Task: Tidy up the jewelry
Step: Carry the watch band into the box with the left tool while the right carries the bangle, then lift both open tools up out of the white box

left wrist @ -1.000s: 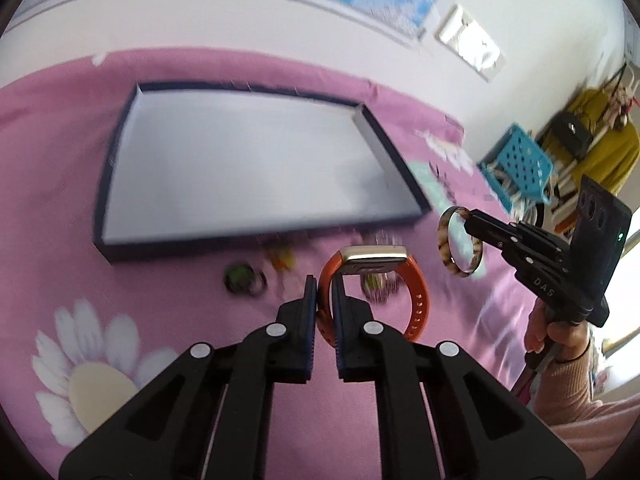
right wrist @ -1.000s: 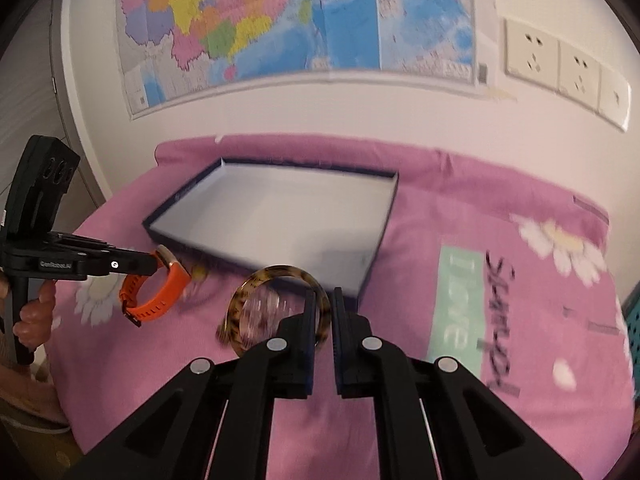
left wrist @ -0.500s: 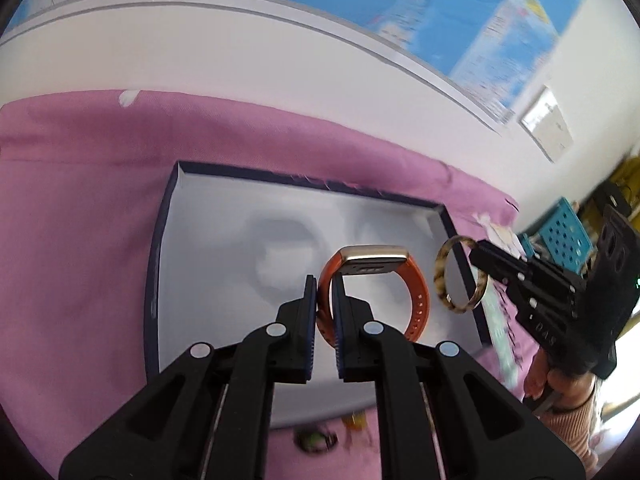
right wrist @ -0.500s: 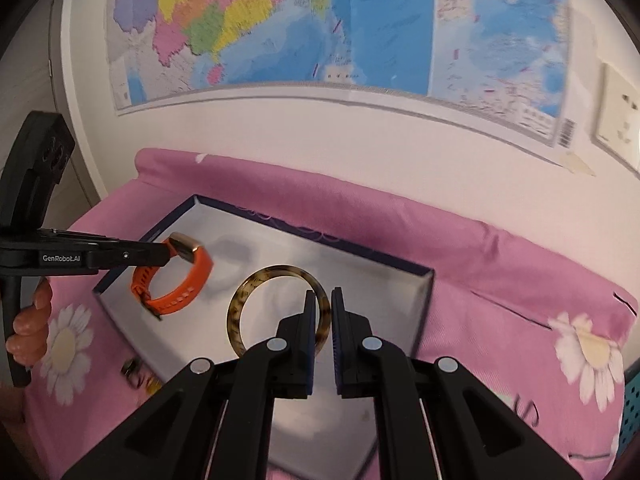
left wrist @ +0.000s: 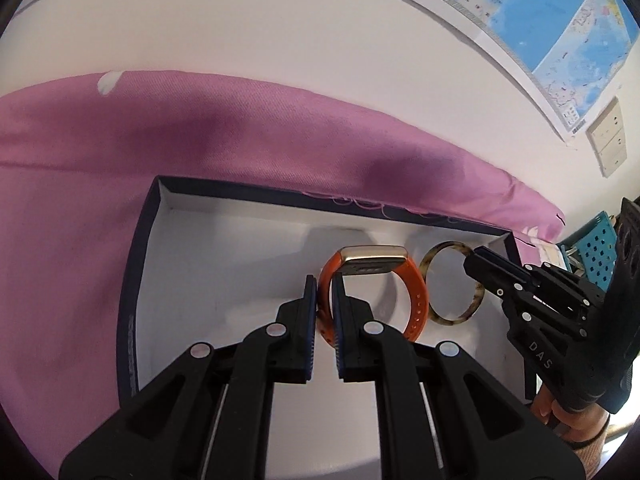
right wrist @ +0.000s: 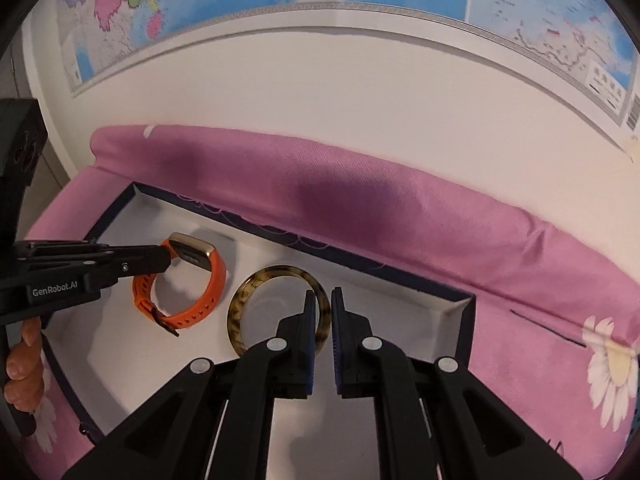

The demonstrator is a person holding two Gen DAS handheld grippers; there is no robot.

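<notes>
We are holding an orange watch [left wrist: 412, 300] in the left tongs [left wrist: 325, 300], which are closing tight on its strap; it has a pale gold case on top and a row of holes down the band, and in the right view its buckle end is hanging loose. The right tongs [right wrist: 331, 312] are pinching a tortoiseshell bangle [right wrist: 240, 308], a mottled brown and amber ring standing upright. Both pieces are hanging over the white floor of the tray [left wrist: 138, 280], a shallow box with dark blue walls lying on the pink cloth [left wrist: 72, 208], the watch left of the bangle and just beside it. We cannot tell whether either piece is touching the tray floor. Our own tongs are hiding the near part of the tray in both views, and the pinched stretch of strap and bangle is showing only edge-on. A hand [right wrist: 22, 364] is showing only as fingers at the frame edge. A second ago both pieces were hanging over the cloth in front of the tray, with small trinkets lying below them; now we are seeing them well inside it and the trinkets are out of sight.
</notes>
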